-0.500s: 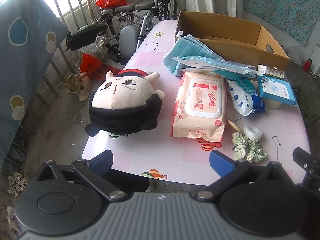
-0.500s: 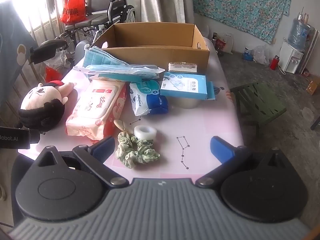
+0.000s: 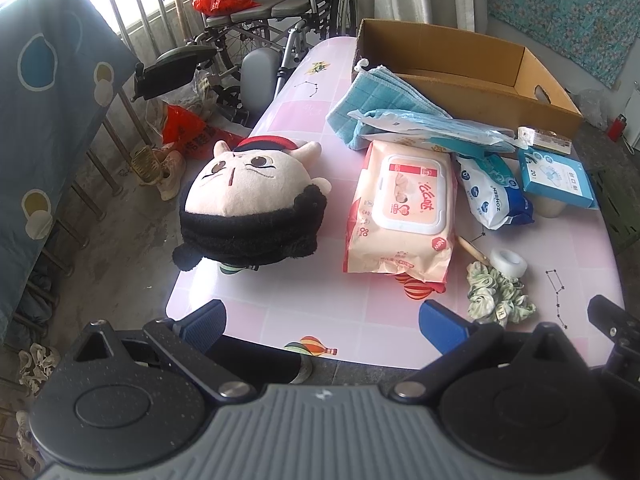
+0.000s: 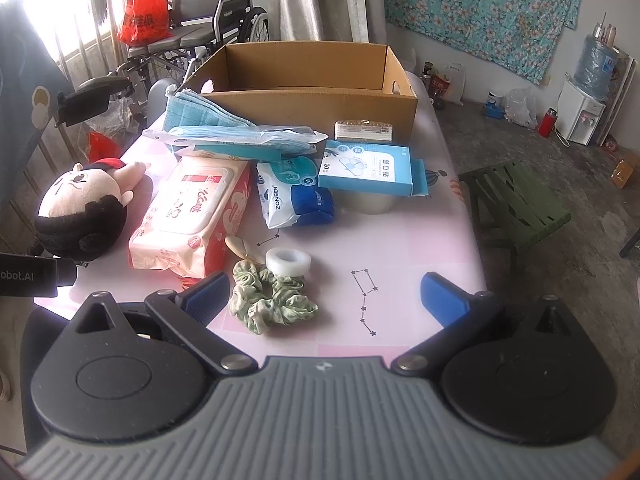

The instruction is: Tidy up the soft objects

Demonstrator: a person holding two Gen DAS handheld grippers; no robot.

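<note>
The table has a smooth, glossy pink top. The doll is soft plush with fuzzy black hair. The wipes are in shiny plastic film. The box is matt corrugated cardboard. The towel is ribbed cloth, the scrunchie crinkled fabric, the tape translucent plastic.

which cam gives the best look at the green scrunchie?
Right wrist. The green scrunchie lies whole and close, just ahead of the open right gripper, next to the tape roll. In the left wrist view it sits small near the lower right, distorted by the fisheye.
</note>
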